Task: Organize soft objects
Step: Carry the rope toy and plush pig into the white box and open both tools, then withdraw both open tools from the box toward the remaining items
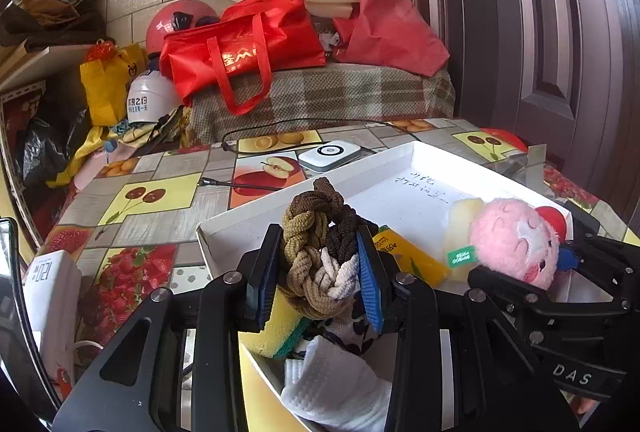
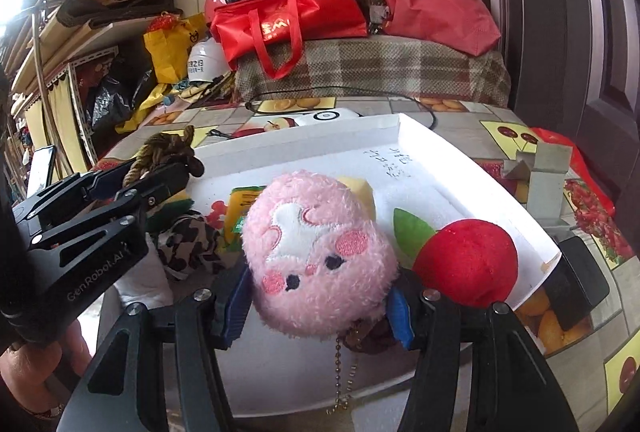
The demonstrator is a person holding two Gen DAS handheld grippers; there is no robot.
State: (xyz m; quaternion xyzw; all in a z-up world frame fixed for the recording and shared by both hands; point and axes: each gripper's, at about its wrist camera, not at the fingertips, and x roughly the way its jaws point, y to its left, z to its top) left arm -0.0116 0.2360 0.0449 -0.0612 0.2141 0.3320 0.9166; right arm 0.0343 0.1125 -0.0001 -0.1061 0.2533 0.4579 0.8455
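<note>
The left gripper (image 1: 320, 272) was clamped on a braided brown hair-tie bundle (image 1: 316, 252), and the right gripper (image 2: 316, 304) pinched a pink plush keychain (image 2: 316, 256), both above the white tray (image 1: 420, 152). Sponge (image 1: 276, 332), cloth and red plush (image 2: 468, 264) already lay below; sorting seemed midway.

The right tool (image 2: 318, 306) clamps a pink plush (image 2: 316, 252) between its blue pads (image 2: 236, 308), over a white tray (image 2: 480, 168) on the table (image 2: 500, 120). A bead chain (image 2: 340, 372) hangs below the plush. A red plush ball (image 2: 466, 262) lies just beside it. At left, the left tool (image 2: 160, 172) grips a braided rope (image 2: 160, 148).
</note>
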